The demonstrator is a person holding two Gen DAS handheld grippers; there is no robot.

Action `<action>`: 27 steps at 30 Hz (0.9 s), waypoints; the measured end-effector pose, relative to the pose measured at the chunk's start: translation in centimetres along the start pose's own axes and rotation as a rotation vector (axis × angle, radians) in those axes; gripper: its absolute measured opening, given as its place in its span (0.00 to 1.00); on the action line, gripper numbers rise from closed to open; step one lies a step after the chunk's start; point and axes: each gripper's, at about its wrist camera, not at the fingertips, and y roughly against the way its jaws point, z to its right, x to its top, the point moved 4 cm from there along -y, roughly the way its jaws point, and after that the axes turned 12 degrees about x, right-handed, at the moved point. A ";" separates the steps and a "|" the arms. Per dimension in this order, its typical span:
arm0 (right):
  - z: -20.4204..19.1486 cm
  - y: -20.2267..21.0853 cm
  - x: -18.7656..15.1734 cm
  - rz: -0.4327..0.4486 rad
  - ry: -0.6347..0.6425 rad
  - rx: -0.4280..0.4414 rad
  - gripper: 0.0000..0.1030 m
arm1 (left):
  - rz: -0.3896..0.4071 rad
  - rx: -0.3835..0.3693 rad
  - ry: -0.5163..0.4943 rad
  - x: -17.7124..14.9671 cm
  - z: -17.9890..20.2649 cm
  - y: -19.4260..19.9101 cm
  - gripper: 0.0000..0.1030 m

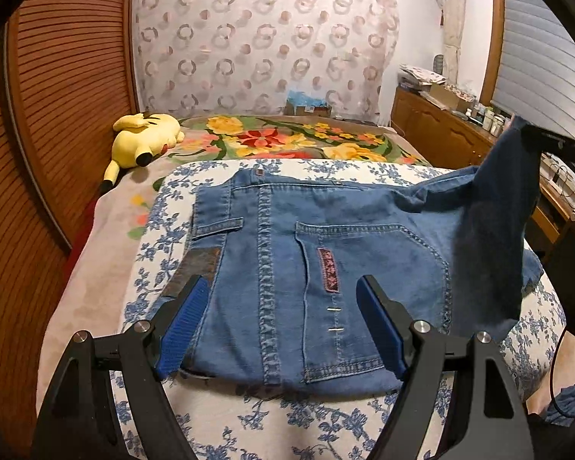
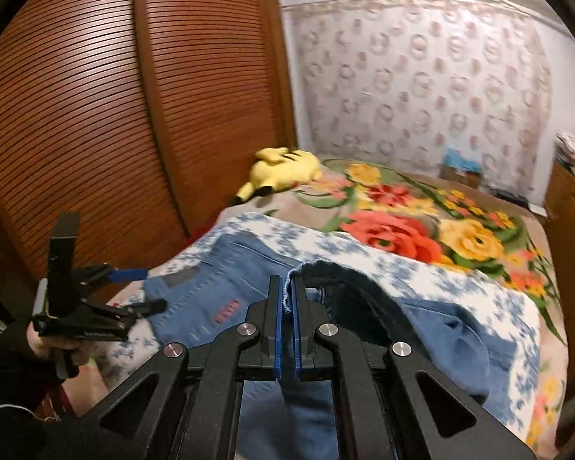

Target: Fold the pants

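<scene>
A: Jeans (image 1: 326, 260) lie on the blue-flowered sheet (image 1: 218, 414), waistband end flat. The right gripper (image 2: 286, 299) is clamped on a denim hem (image 2: 299, 268) and holds it off the bed.

B: Carry it over level and land it square on the waistband; judging by the drape, slack could bunch mid-leg.

A: Left gripper (image 1: 283, 303) hovers over the back pocket (image 1: 368, 299), jaws wide, holding nothing, angled down. Right one tilts down less steeply
</scene>
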 end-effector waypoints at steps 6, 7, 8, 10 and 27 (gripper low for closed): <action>0.1 -2.4 1.1 -0.017 0.041 0.072 0.04 | -0.004 0.020 0.016 -0.4 -1.1 0.2 0.78; 0.1 -2.3 0.9 -0.019 0.046 0.083 0.04 | -0.005 0.022 0.018 -0.5 -1.2 0.2 0.78; 0.0 -2.7 1.0 -0.021 0.051 0.091 0.04 | -0.006 0.024 0.020 -0.6 -1.4 0.2 0.78; 0.0 -3.8 1.1 -0.028 0.038 0.111 0.04 | -0.008 0.028 0.022 -0.9 -1.7 0.2 0.78; 0.9 -9.5 2.1 -0.079 0.004 0.224 0.16 | -0.052 0.054 0.061 -2.2 -4.2 -1.4 0.78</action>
